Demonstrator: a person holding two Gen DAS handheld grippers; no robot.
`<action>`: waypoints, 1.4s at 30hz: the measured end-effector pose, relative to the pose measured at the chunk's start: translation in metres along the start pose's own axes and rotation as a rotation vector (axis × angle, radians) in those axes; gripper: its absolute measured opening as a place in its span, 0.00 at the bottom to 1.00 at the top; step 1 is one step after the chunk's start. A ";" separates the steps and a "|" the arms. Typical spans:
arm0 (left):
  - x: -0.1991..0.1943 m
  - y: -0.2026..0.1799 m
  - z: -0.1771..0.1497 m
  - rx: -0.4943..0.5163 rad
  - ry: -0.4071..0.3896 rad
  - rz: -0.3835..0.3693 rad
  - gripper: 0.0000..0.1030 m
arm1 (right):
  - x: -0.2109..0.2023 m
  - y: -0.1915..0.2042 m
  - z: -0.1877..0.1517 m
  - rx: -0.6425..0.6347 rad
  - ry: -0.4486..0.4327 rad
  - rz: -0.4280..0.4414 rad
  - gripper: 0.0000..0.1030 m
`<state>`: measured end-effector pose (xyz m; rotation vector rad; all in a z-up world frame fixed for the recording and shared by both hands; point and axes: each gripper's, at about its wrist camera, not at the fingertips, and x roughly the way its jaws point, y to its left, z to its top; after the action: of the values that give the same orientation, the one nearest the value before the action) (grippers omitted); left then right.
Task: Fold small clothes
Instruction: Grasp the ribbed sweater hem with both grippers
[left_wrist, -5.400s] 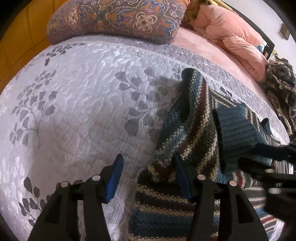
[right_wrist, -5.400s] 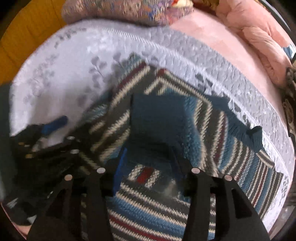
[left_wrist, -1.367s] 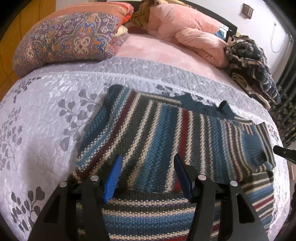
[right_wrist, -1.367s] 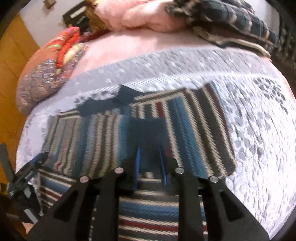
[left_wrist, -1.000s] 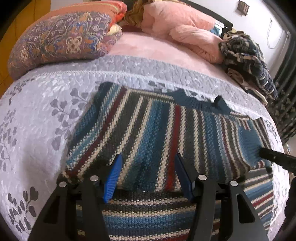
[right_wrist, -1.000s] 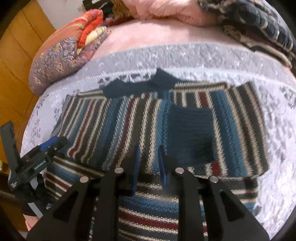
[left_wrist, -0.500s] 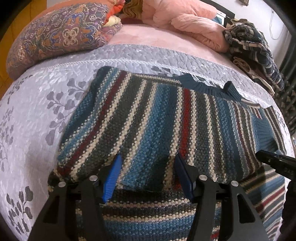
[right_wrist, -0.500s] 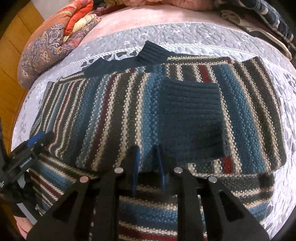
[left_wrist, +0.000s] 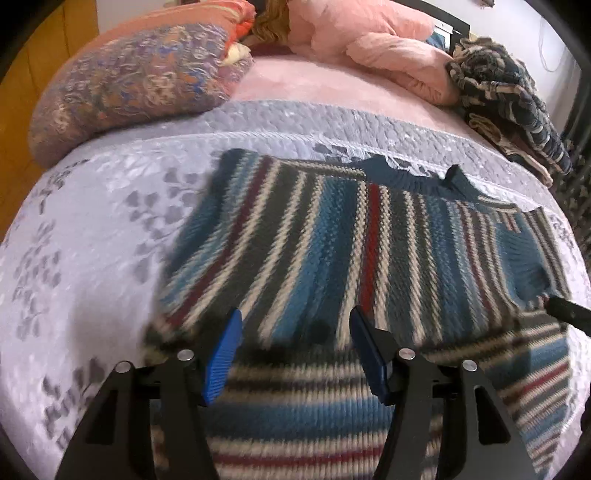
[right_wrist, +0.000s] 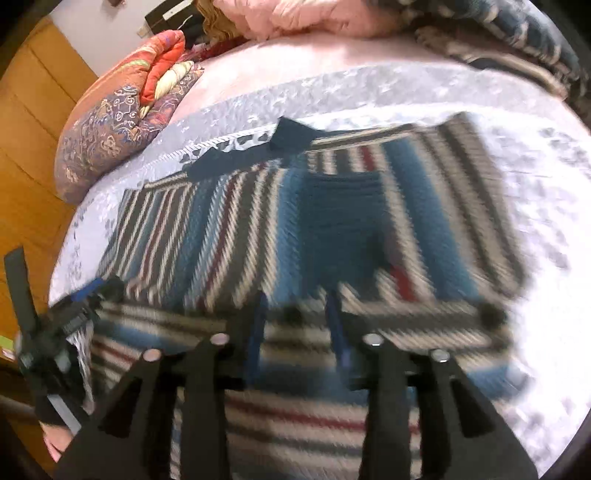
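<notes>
Though blur smears the sweater (right_wrist: 332, 229), left gripper (left_wrist: 295, 332) and right gripper (right_wrist: 295, 314) jaws stand spread.

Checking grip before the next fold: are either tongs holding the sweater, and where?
Nothing is held. Left tongs and right tongs are open over the striped sweater.

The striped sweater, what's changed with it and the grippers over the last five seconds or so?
The striped sweater went from bunched, with a sleeve lifted, to spread flat, both sleeves folded across its body. The right gripper, narrowly shut a second ago, has opened wider and holds nothing. The left gripper stayed open over the sweater's lower edge. The patterned pillow and grey bedspread are unchanged.
</notes>
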<state>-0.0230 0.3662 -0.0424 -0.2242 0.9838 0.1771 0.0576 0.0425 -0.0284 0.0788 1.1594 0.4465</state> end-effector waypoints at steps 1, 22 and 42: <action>-0.008 0.004 -0.004 -0.008 -0.005 -0.013 0.60 | -0.016 -0.006 -0.013 0.005 0.003 -0.001 0.36; -0.096 0.084 -0.178 -0.031 0.326 0.053 0.68 | -0.092 -0.087 -0.242 0.215 0.235 -0.008 0.49; -0.097 0.049 -0.210 -0.180 0.398 -0.208 0.10 | -0.096 -0.080 -0.249 0.255 0.219 0.198 0.09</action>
<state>-0.2565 0.3531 -0.0784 -0.5398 1.3321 0.0289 -0.1728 -0.1083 -0.0696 0.3763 1.4276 0.4877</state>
